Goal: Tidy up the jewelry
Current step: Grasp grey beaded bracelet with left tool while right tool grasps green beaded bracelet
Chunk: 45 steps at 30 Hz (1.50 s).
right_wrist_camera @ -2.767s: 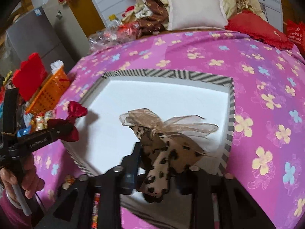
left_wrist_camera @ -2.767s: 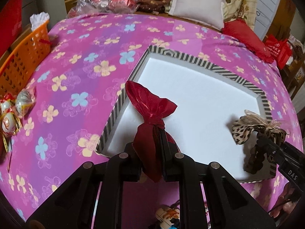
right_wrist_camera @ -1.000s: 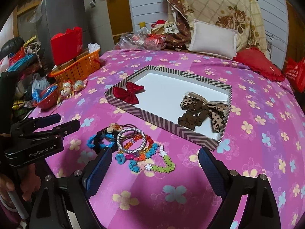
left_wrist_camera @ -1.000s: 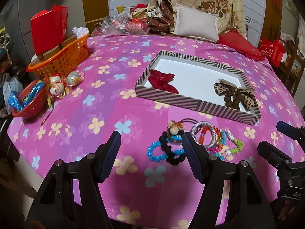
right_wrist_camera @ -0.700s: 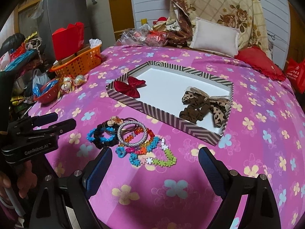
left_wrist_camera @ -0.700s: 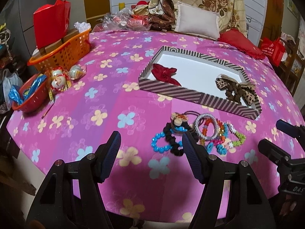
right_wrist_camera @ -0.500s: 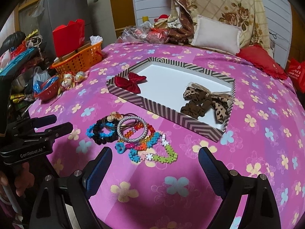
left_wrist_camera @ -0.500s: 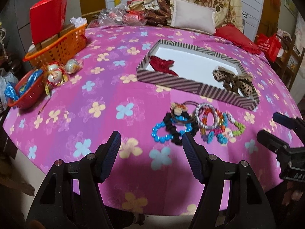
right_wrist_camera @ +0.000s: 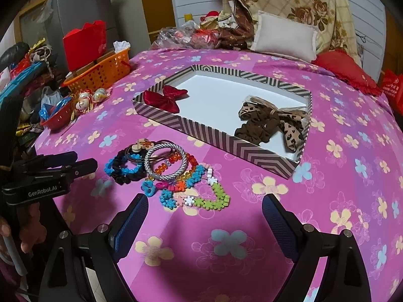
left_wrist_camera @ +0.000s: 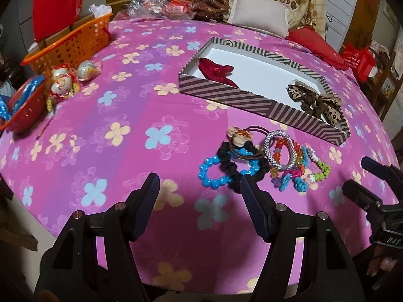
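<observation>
A striped box [left_wrist_camera: 262,105] [right_wrist_camera: 252,148] with a white floor lies on the pink flowered cloth. Inside it a red bow [left_wrist_camera: 216,71] [right_wrist_camera: 165,99] rests at the left and a leopard-print bow [left_wrist_camera: 314,102] [right_wrist_camera: 272,122] at the right. In front of the box sits a pile of jewelry: a blue bead bracelet [left_wrist_camera: 214,173] [right_wrist_camera: 110,166], a black scrunchie [left_wrist_camera: 234,168], a silver bangle [left_wrist_camera: 278,149] [right_wrist_camera: 166,162] and coloured flower bracelets [left_wrist_camera: 302,173] [right_wrist_camera: 199,191]. My left gripper [left_wrist_camera: 200,191] is open just short of the pile. My right gripper [right_wrist_camera: 205,210] is open, also empty.
An orange basket [left_wrist_camera: 73,45] [right_wrist_camera: 100,73] with a red bag stands at the far left, with a red bowl [left_wrist_camera: 22,110] and wrapped ornaments [left_wrist_camera: 63,83] near it. Pillows [right_wrist_camera: 284,37] and bags of clutter line the far edge. The table edge runs just under both grippers.
Both bows were held over the box; now they lie in it. Both grippers have opened, drawn back to the near edge and sunk slightly toward the jewelry pile.
</observation>
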### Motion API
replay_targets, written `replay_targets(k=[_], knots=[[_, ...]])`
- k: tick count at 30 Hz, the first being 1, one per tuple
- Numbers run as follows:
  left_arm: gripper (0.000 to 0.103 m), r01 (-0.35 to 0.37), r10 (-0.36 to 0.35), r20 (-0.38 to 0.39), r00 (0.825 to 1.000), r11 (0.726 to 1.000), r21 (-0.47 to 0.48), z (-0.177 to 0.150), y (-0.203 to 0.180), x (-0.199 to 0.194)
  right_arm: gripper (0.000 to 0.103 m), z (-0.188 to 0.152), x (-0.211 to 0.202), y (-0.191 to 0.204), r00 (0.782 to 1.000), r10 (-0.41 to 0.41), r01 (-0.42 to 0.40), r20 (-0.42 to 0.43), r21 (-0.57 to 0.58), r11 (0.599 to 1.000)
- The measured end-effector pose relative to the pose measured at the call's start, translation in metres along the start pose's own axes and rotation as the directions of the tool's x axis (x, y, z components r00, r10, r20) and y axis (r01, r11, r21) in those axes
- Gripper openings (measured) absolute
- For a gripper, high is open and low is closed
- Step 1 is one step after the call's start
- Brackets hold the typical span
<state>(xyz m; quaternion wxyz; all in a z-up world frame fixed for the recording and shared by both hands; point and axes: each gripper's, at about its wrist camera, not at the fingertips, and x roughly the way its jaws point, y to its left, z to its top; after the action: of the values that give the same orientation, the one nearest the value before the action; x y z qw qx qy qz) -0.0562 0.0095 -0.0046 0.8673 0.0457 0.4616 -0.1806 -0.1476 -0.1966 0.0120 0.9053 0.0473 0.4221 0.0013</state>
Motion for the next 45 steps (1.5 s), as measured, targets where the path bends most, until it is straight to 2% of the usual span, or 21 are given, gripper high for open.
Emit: replay_targets(k=[5, 10, 22, 27, 30, 32, 36, 38, 40, 42, 45], knots=[[0.067, 0.030, -0.030, 0.005, 1.000, 0.999, 0.017, 0.008, -0.012, 0.003, 0.090, 0.000, 0.003, -0.005, 1.000, -0.001, 0.001, -0.006, 0.012, 1.000], [0.067, 0.053, -0.054, 0.014, 0.998, 0.996, 0.073, 0.020, -0.033, 0.012, 0.090, -0.001, 0.005, -0.013, 1.000, -0.004, 0.004, -0.011, 0.021, 1.000], [0.064, 0.159, -0.149, -0.064, 0.987, 0.967, 0.197, 0.048, -0.060, 0.047, 0.090, -0.006, 0.015, -0.033, 0.999, -0.005, 0.007, -0.033, 0.055, 0.998], [0.054, 0.179, -0.160, -0.097, 0.982, 0.951, 0.252, 0.049, -0.073, 0.058, 0.090, -0.006, 0.021, -0.039, 0.999, 0.000, 0.003, -0.043, 0.071, 0.997], [0.041, 0.190, -0.164, -0.118, 0.979, 0.947, 0.260, 0.050, -0.075, 0.067, 0.090, -0.006, 0.022, -0.041, 0.999, 0.006, -0.003, -0.043, 0.069, 0.998], [0.025, 0.199, -0.169, -0.134, 0.976, 0.948, 0.247, 0.051, -0.075, 0.071, 0.090, -0.005, 0.024, -0.039, 0.999, 0.008, -0.005, -0.043, 0.060, 0.998], [0.013, 0.205, -0.177, -0.144, 0.974, 0.955, 0.215, 0.052, -0.070, 0.075, 0.090, -0.002, 0.031, -0.031, 0.999, 0.001, -0.001, -0.040, 0.022, 1.000], [0.011, 0.209, -0.182, -0.146, 0.972, 0.958, 0.198, 0.053, -0.067, 0.076, 0.087, 0.000, 0.036, -0.027, 0.999, -0.008, 0.008, -0.036, -0.003, 1.000], [0.009, 0.203, -0.178, -0.145, 0.973, 0.961, 0.185, 0.053, -0.064, 0.078, 0.071, 0.002, 0.043, -0.024, 0.999, -0.019, 0.018, -0.042, -0.017, 1.000], [0.009, 0.200, -0.176, -0.143, 0.974, 0.964, 0.174, 0.053, -0.061, 0.078, 0.068, 0.003, 0.050, -0.023, 0.998, -0.018, 0.017, -0.056, -0.019, 1.000], [0.009, 0.201, -0.178, -0.141, 0.974, 0.965, 0.169, 0.052, -0.060, 0.078, 0.055, 0.003, 0.060, -0.020, 0.997, -0.005, 0.003, -0.075, -0.037, 0.999]])
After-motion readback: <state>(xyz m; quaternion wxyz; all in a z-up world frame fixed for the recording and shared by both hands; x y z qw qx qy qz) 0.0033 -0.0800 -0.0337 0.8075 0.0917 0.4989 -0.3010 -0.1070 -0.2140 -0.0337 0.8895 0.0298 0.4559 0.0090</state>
